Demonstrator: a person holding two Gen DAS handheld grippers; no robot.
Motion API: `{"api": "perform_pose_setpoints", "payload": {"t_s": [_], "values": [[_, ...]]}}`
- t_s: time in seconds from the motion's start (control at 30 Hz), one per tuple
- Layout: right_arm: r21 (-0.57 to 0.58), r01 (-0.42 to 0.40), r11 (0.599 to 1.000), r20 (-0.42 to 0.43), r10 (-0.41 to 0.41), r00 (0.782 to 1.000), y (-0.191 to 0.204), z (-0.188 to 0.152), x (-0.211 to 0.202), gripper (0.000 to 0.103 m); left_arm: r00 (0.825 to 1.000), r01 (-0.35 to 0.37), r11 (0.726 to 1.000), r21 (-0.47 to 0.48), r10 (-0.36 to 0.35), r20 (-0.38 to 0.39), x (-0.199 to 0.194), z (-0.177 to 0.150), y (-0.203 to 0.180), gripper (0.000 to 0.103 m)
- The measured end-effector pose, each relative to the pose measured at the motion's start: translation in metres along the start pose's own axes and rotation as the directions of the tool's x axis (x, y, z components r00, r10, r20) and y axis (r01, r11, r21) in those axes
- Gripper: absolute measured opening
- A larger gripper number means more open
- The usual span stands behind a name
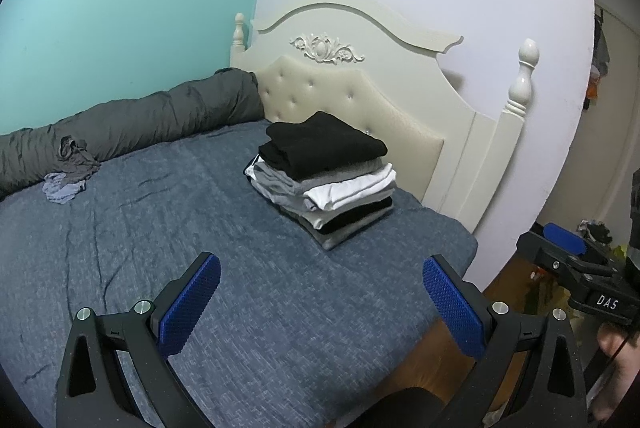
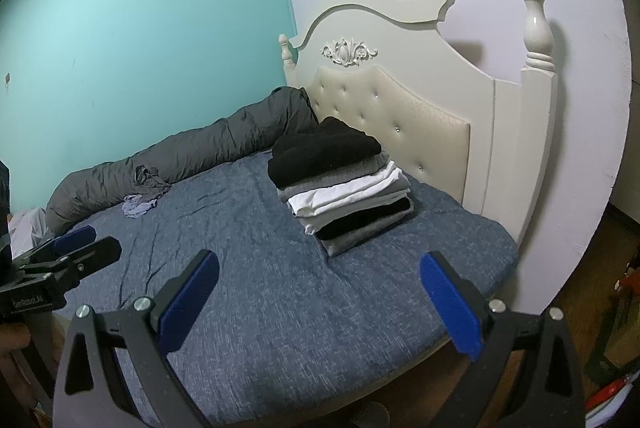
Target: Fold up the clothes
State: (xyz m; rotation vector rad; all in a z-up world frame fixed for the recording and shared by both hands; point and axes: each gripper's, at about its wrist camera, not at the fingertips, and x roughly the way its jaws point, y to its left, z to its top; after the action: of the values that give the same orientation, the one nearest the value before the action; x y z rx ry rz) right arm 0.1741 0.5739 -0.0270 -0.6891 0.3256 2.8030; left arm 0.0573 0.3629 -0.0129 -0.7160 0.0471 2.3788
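Blue-padded fingers of the left gripper (image 1: 322, 292) stand spread wide and empty above a blue bedspread (image 1: 140, 248) in the left wrist view, where a stack of folded clothes (image 1: 324, 180), black on top, sits near the cream headboard (image 1: 360, 96); white lettering "DAS" marks the right gripper (image 1: 568, 248) at the frame's edge. From the right wrist view, the right gripper hangs equally agape, nothing held, facing the stack; two crumpled garments (image 2: 140, 204) lie beside a rolled grey duvet (image 2: 200, 148).
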Motion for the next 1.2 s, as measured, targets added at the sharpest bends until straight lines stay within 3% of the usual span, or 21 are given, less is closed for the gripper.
{"api": "perform_pose_setpoints", "payload": {"t_s": [0.53,1.2], "values": [[-0.002,0.011,1.000,0.001,-0.011,1.000,0.003,-0.013,-0.005,0.101,0.999,-0.036,0.999,0.031,0.035,0.021,-0.008,-0.012,-0.004,0.103],[-0.006,0.021,1.000,0.006,-0.021,1.000,0.009,-0.026,-0.013,0.101,0.999,-0.023,0.999,0.023,0.022,0.028,-0.016,-0.022,-0.002,0.103]]}}
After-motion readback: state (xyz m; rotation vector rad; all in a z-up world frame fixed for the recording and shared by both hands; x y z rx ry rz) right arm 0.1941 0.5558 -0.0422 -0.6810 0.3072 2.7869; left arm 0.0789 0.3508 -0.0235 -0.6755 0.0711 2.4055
